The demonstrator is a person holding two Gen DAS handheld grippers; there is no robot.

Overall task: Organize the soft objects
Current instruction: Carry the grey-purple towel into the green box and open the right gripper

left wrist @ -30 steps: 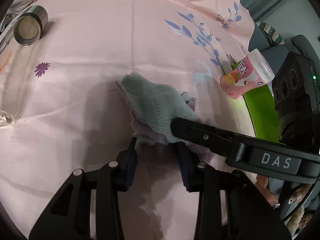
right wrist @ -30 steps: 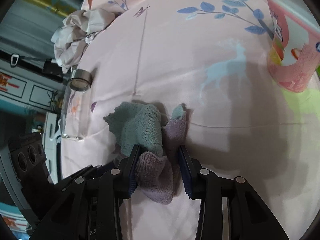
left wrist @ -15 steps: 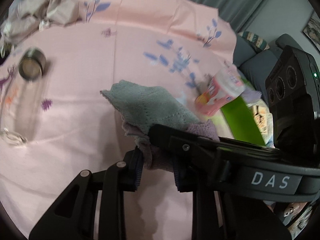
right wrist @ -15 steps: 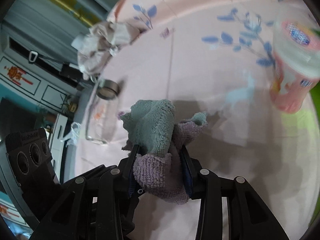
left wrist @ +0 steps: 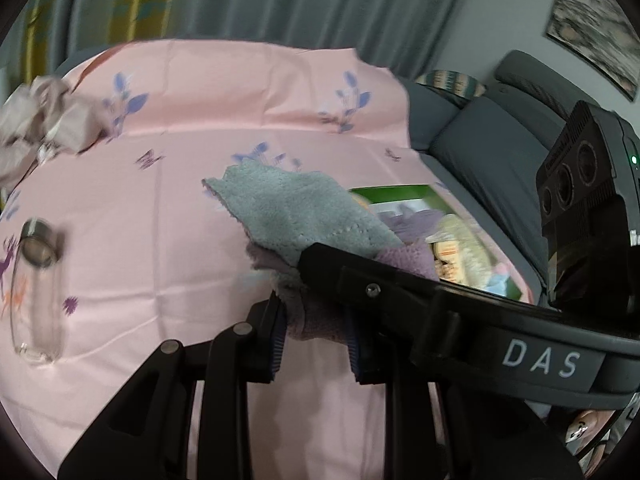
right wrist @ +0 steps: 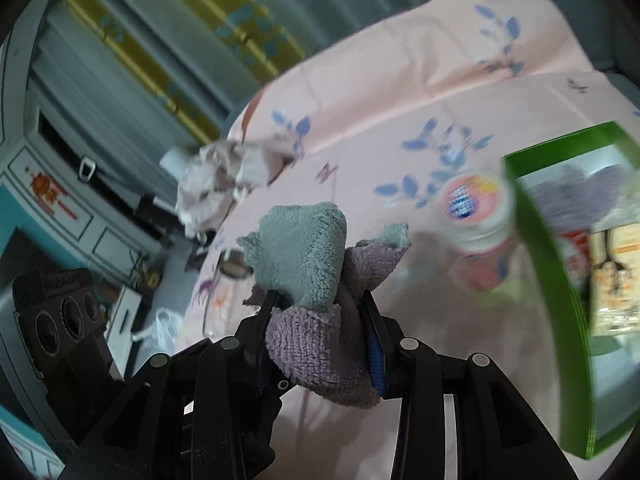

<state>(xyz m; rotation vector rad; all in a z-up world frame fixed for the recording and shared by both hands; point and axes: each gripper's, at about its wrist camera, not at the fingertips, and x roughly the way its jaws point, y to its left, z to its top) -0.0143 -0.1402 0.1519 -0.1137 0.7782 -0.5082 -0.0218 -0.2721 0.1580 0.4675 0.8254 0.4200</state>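
Note:
A grey-green and purple cloth (left wrist: 292, 216) is held in the air above the pink bedsheet (left wrist: 160, 184). My left gripper (left wrist: 316, 320) is shut on its purple end. My right gripper (right wrist: 320, 320) is shut on the same cloth (right wrist: 308, 256), which bunches up between its fingers. The right gripper's body crosses the left wrist view in front of the cloth. A green-rimmed box (right wrist: 556, 248) with soft items inside sits at the right; it also shows in the left wrist view (left wrist: 400, 193).
A pink cup (right wrist: 476, 212) stands beside the box. A glass bottle (left wrist: 36, 280) lies at the left of the sheet. A crumpled pale cloth (left wrist: 44, 116) lies at the far left. A grey sofa (left wrist: 500, 152) is beyond the bed.
Both grippers have lifted the cloth off the sheet and carried it up and toward the green box. The box interior has come into view.

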